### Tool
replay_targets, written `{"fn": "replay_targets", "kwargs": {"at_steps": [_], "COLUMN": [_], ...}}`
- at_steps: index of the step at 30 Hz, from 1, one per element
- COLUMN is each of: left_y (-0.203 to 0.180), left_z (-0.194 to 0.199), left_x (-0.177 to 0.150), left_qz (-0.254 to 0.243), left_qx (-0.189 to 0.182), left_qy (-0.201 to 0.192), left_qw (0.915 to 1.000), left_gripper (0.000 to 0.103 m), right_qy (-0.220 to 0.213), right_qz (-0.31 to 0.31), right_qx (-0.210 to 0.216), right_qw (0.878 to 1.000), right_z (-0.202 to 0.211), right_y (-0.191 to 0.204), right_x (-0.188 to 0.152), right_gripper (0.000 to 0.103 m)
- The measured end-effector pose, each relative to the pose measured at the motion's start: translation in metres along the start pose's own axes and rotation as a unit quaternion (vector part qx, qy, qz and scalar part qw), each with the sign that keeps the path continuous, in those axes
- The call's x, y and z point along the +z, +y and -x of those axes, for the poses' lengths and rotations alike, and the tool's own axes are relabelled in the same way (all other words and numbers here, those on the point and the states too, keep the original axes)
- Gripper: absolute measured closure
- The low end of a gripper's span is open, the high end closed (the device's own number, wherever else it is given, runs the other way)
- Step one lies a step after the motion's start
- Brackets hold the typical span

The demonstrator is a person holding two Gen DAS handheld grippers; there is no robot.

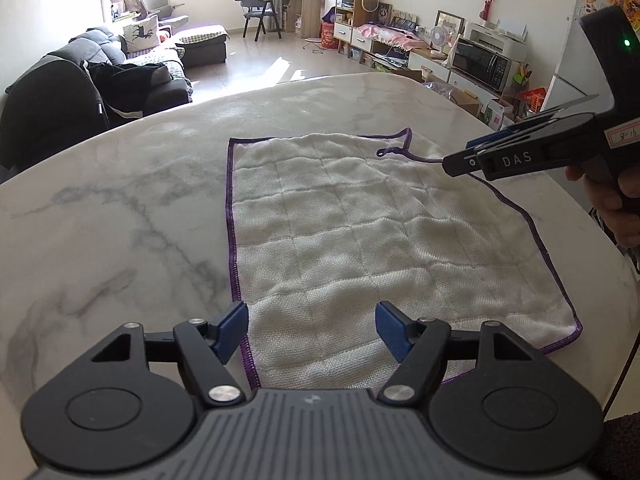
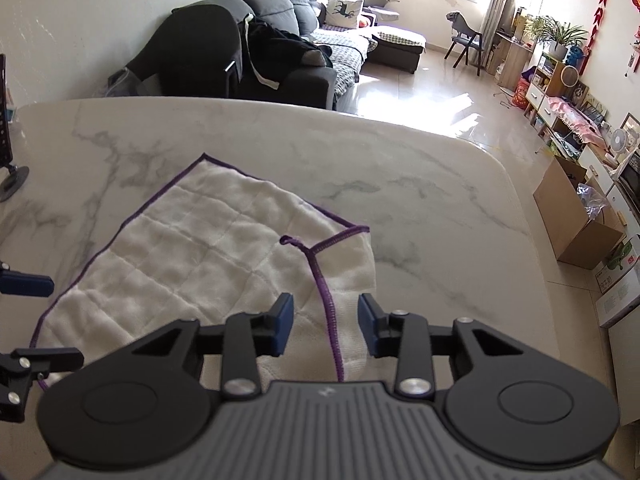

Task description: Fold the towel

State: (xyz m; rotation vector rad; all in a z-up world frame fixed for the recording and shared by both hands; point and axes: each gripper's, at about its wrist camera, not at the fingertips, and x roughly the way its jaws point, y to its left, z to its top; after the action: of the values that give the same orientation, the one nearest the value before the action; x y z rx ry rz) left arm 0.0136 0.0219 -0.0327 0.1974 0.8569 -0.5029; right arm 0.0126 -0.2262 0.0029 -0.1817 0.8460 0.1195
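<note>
White purple-edged towel (image 1: pixel 360 232), flat

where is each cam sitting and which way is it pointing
Left wrist: on the left gripper, looking down along the towel on the table; the right gripper and a hand enter from the right.
Right wrist: on the right gripper, over the towel's folded corner; the left gripper's parts show at the left edge.
Shared: towel, table, sofa.
</note>
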Motion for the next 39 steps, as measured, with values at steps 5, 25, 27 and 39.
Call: {"fn": "replay_targets", "kwargs": {"at_steps": [5, 25, 27, 39], "left_y": [0.000, 0.038, 0.043, 0.061], "left_z": [-0.008, -0.042, -0.051, -0.103], "left_x": [0.001, 0.058, 0.069, 0.122], "left_qz": [0.001, 0.035, 0.039, 0.033], "left_qx": [-0.004, 0.042, 0.046, 0.047], "left_qy": [0.006, 0.017, 0.022, 0.056], "left_qw": [1.0000, 0.9983, 0.9979, 0.9968], "left_gripper": [0.032, 0.032, 0.032, 0.033], "right_qy": [0.009, 0.015, 0.015, 0.053], "right_qz": [0.006, -0.063, -0.068, -0.087], "right_qx": [-0.011, -0.085, -0.075, -0.039], "right_qw": [1.000, 0.994, 0.995, 0.994], "right_z": [-0.013, -0.023, -0.023, -0.039], "right_y": [0.001, -0.045, -0.047, -0.059], "right_x": [0.001, 0.000, 0.002, 0.014], "right_gripper": [0.066, 0.069, 0.068, 0.061]}}
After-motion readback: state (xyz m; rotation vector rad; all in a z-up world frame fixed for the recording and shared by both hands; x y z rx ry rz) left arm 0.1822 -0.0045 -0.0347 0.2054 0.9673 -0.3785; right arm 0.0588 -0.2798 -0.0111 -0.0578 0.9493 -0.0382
